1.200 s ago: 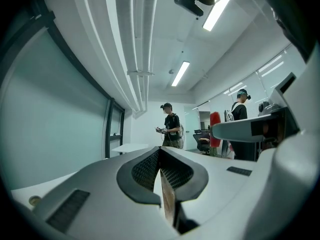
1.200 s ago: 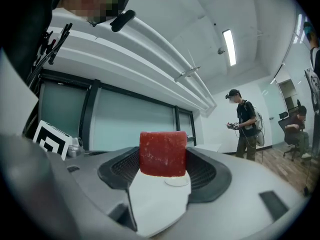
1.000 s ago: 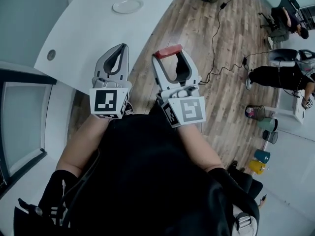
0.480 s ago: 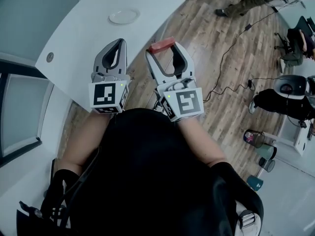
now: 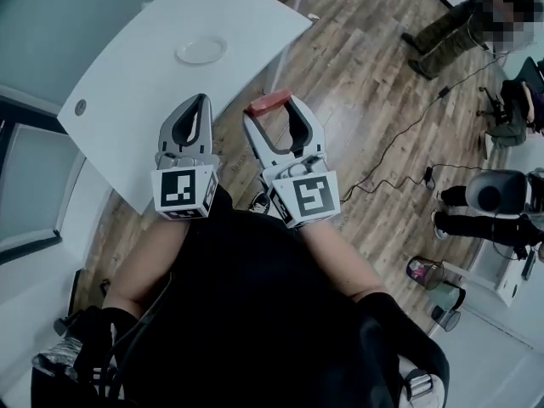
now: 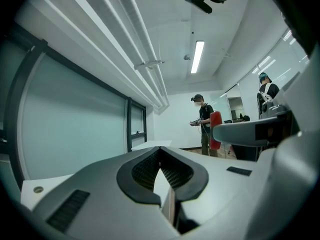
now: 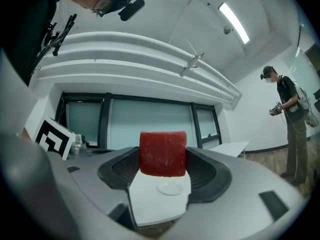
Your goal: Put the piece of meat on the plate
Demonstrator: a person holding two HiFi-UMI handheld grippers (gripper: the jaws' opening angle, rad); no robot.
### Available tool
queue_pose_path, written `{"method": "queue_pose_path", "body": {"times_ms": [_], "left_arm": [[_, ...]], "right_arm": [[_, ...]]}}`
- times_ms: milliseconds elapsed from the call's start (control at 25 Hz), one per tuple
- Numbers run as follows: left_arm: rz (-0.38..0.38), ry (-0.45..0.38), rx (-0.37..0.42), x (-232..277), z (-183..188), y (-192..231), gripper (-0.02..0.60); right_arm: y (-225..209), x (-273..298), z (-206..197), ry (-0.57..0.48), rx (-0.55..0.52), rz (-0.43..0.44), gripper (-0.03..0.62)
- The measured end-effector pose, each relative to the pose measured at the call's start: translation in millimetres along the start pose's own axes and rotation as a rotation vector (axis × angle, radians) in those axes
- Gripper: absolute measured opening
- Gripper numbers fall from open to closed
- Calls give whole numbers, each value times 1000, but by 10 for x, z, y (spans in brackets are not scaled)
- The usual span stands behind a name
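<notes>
Right gripper (image 5: 272,107) pinches a red, block-shaped piece of meat (image 7: 162,153) between ribbed black pads (image 7: 120,170), in the air just beside the edge of the curved white table (image 5: 140,79). Left gripper (image 5: 200,100) has its jaws pressed together on nothing. A round white plate (image 5: 201,50) lies well apart on the smooth tabletop. A black cable (image 5: 398,134) crosses the wood-plank floor (image 5: 357,66) to the right
</notes>
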State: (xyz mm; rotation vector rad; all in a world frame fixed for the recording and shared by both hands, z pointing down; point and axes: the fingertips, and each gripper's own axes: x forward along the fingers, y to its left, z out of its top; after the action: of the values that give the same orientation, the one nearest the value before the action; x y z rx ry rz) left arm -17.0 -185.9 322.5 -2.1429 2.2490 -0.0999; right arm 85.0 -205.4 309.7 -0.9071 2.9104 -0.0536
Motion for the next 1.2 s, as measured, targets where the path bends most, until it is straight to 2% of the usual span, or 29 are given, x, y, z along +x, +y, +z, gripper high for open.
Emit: {"method": "queue_pose_path", "body": {"times_ms": [320,560,760,1200], "left_arm": [[57,41,-12,91,-106,239,3],[63,85,-58,523,-372,611,3],[81,123,-81,903,-682,1000,3],[101,262,-154,1480,-1440,1556,3]], "right_arm": [[-24,305,-115,52,27,31,287],[-148,821,-350,137,15,37,287],[-281,1367,-670,187,6,60,287],[-241,2411,-1720,433,-63,149,287]]}}
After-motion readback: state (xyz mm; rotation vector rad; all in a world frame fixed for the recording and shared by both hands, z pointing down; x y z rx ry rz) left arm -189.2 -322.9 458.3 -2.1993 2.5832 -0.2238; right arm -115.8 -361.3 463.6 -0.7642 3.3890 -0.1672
